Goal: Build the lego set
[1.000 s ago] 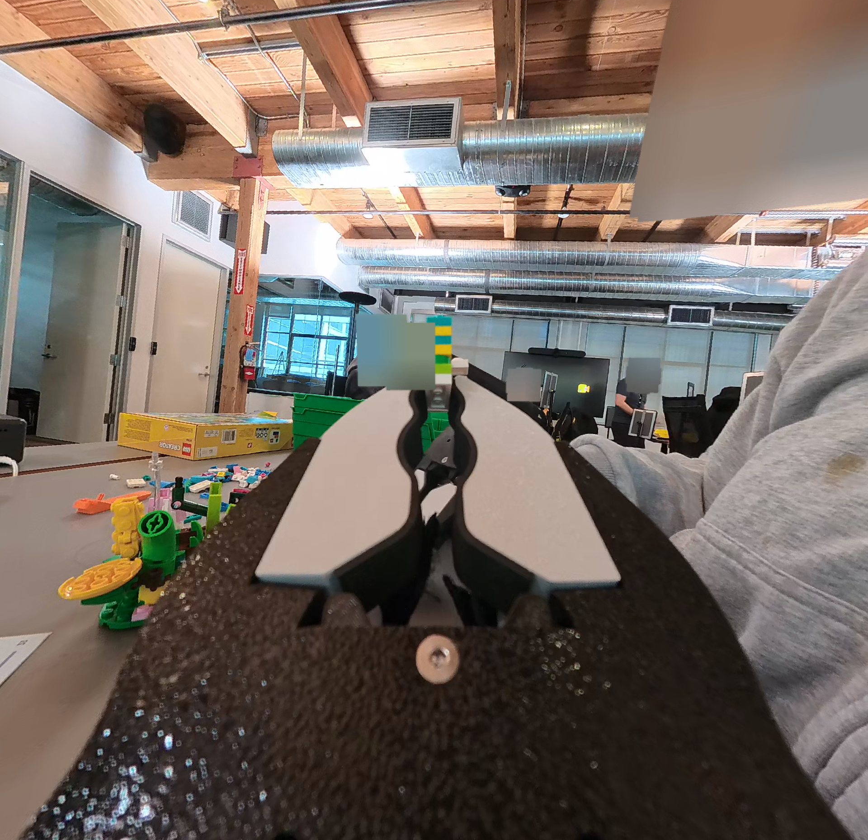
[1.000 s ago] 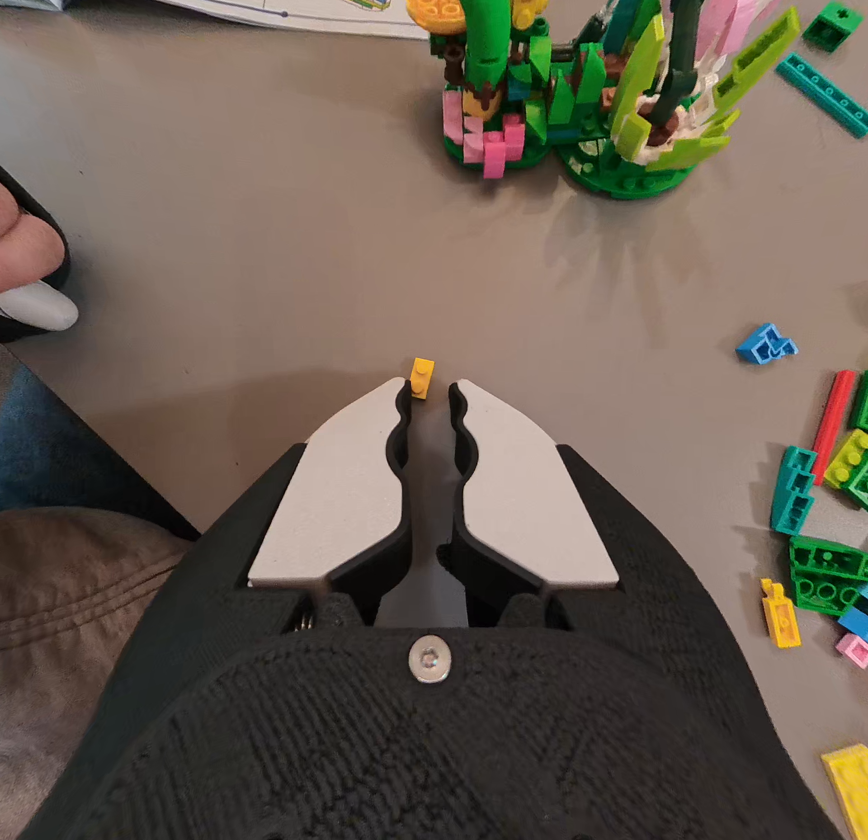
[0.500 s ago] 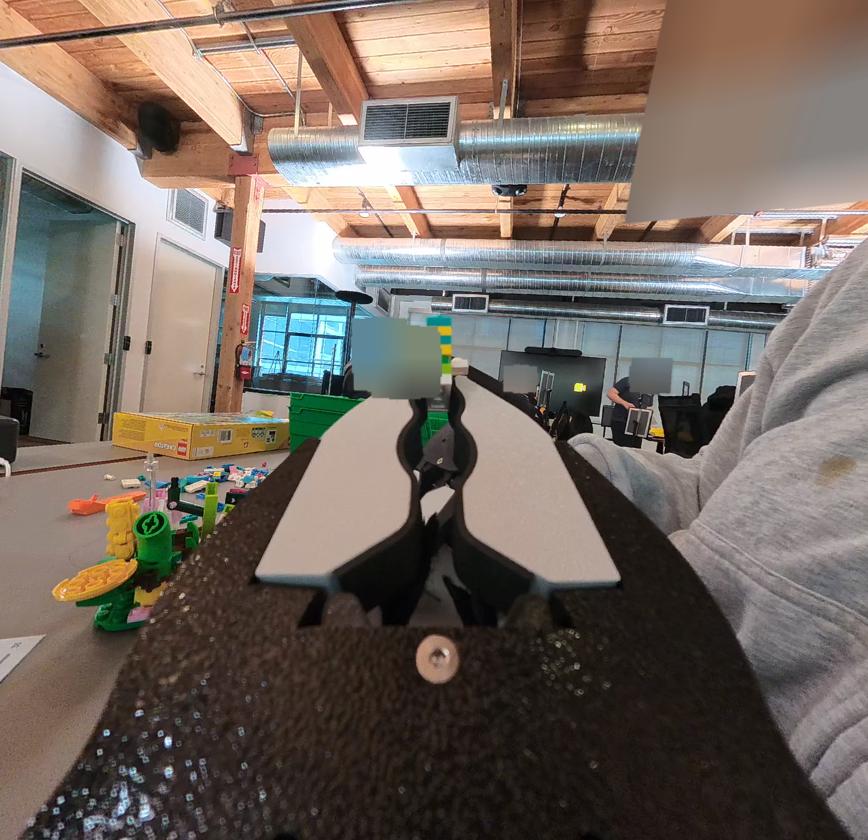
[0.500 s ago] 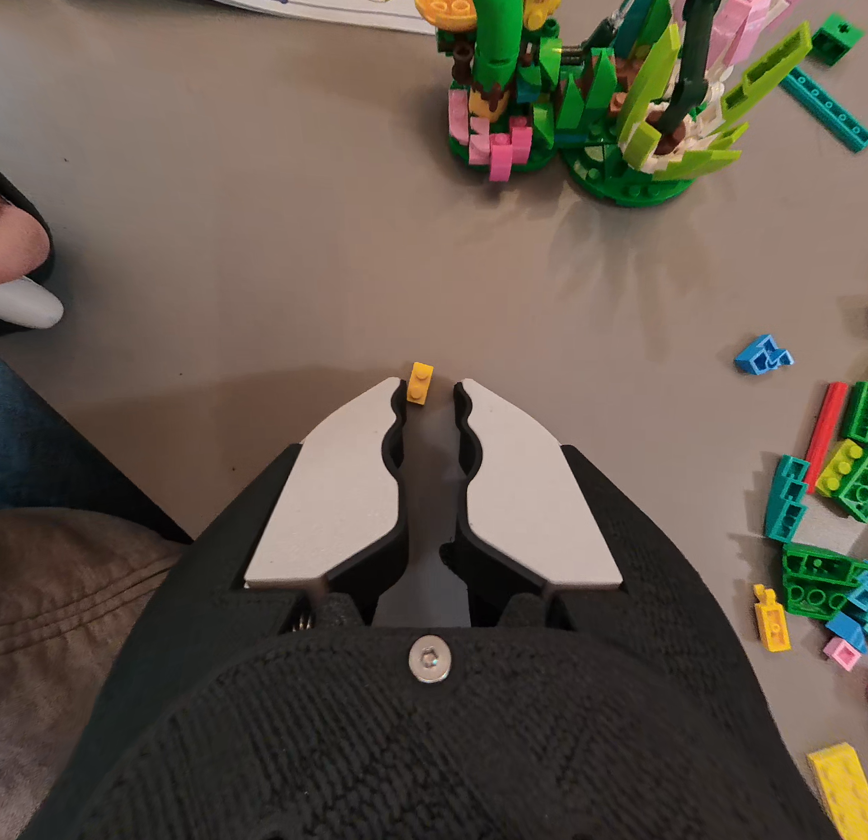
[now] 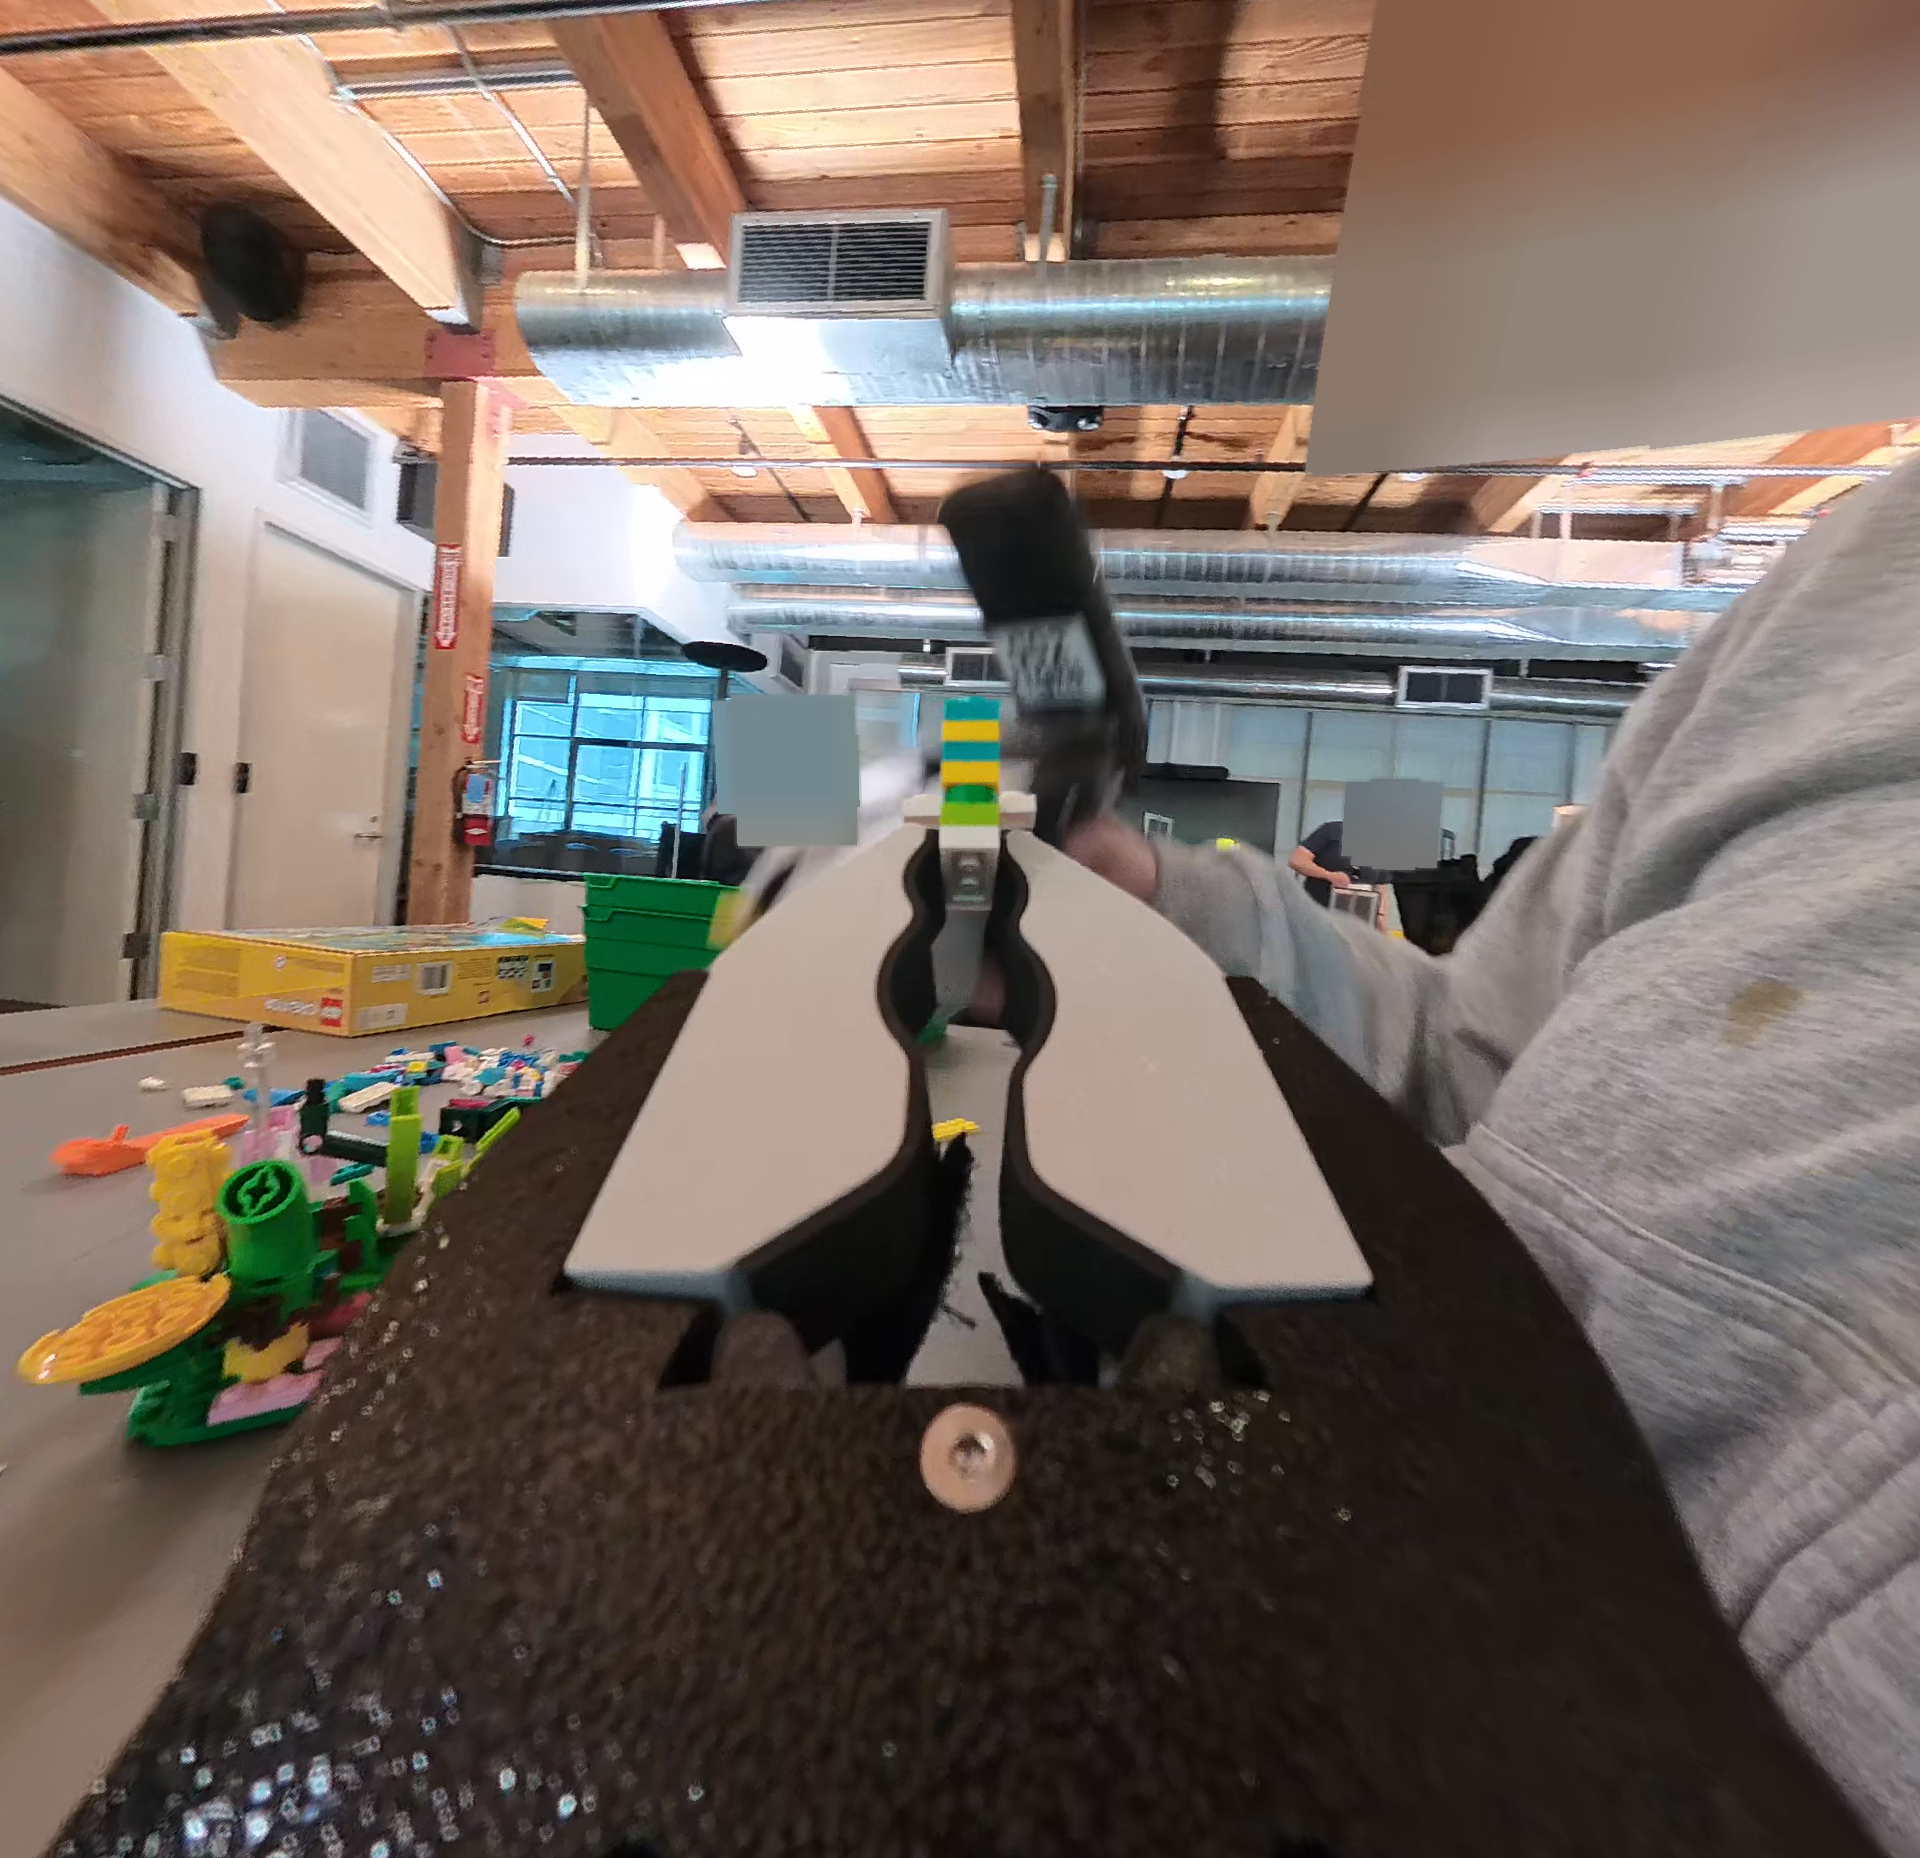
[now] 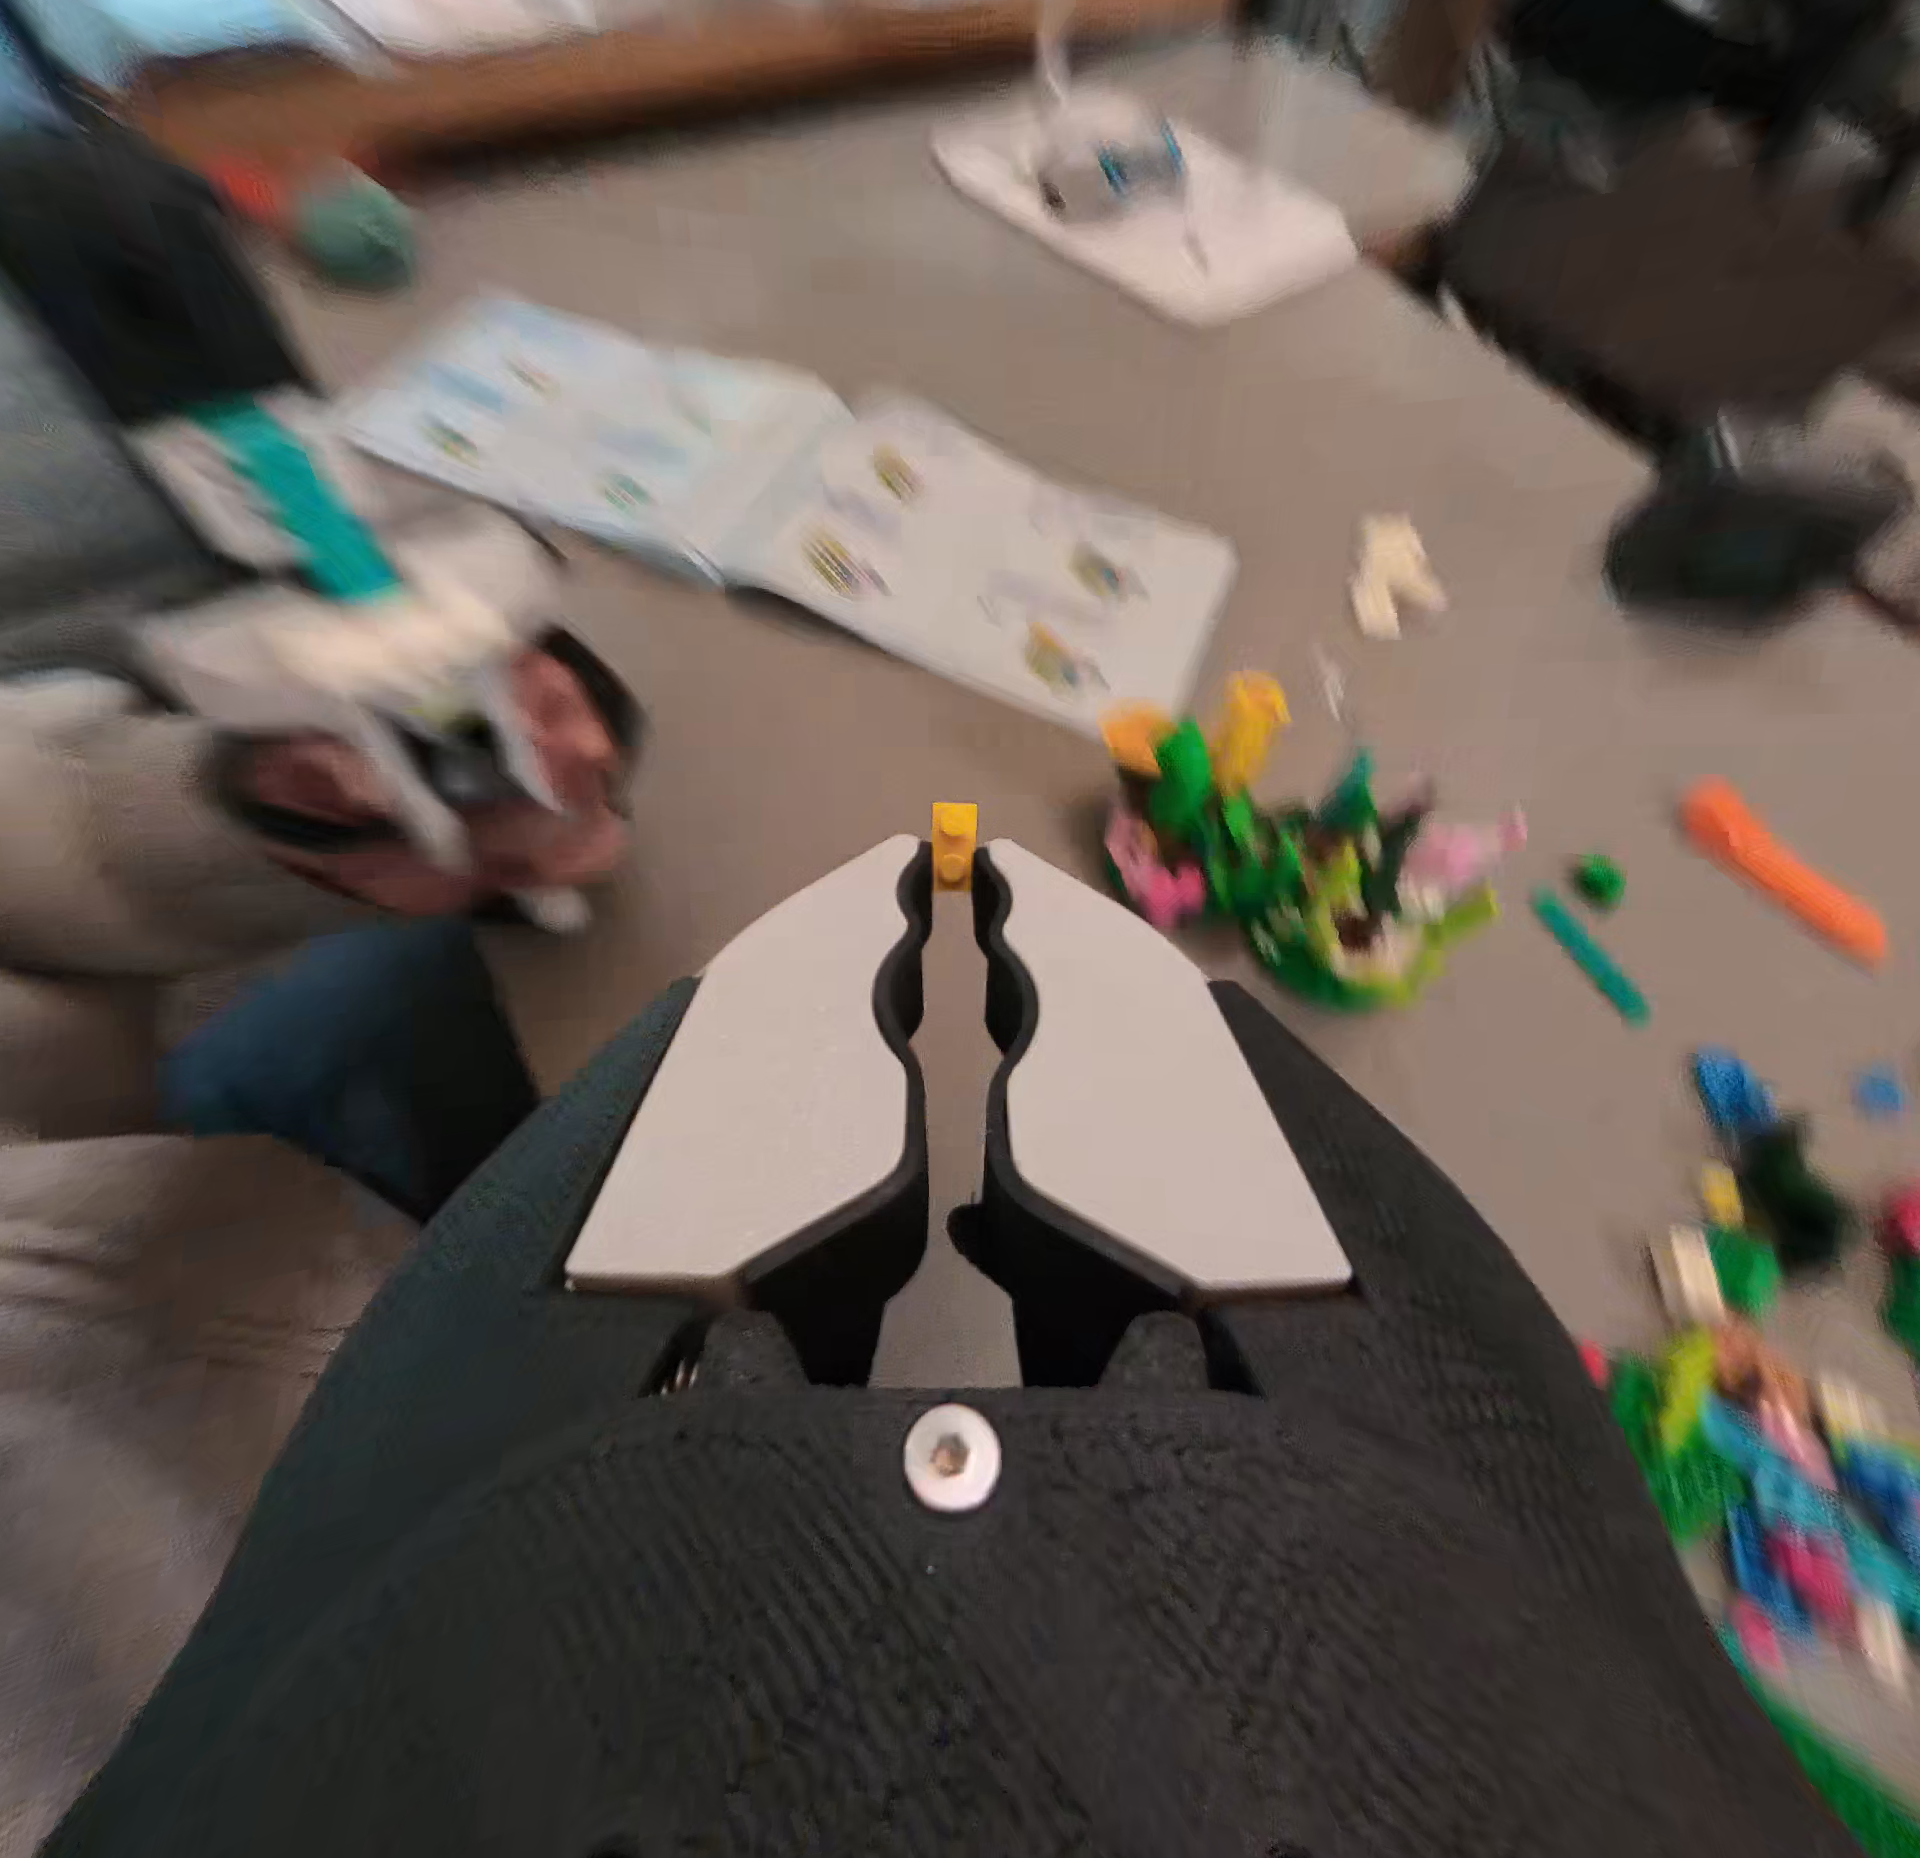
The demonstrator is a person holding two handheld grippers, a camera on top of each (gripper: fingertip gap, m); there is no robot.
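Observation:
My left gripper [image 5: 968, 852] is shut on a small brick stack [image 5: 968, 769] with teal, yellow, green and white layers. It holds the stack upright above the grey table [image 5: 62, 1559]. My right gripper [image 6: 954, 858] is shut on a small yellow plate [image 6: 954, 842] that sticks out past its tips, raised above the table [image 6: 831, 769]. In the left wrist view the right gripper [image 5: 1049, 665] shows blurred, close behind the stack. In the right wrist view the left gripper [image 6: 343, 655] shows blurred at the left, with a hand on it.
A built flower model [image 5: 239, 1258] stands on the table and also shows in the right wrist view [image 6: 1278, 852]. An open instruction booklet [image 6: 831, 520], loose bricks [image 6: 1766, 1445], an orange piece [image 6: 1777, 883], a yellow box [image 5: 364, 977] and green bins [image 5: 655, 935] lie around. A grey sleeve [image 5: 1662, 1081] fills the right. Spacing between my two grippers at the tips: around 9 cm. The orange piece [image 6: 1777, 883] is about 30 cm from my right fingertips and 40 cm from my left.
My right gripper closed on the yellow plate that lay on the table at its tips, lifted it and swung up towards the left gripper. The left gripper still holds its stack up.

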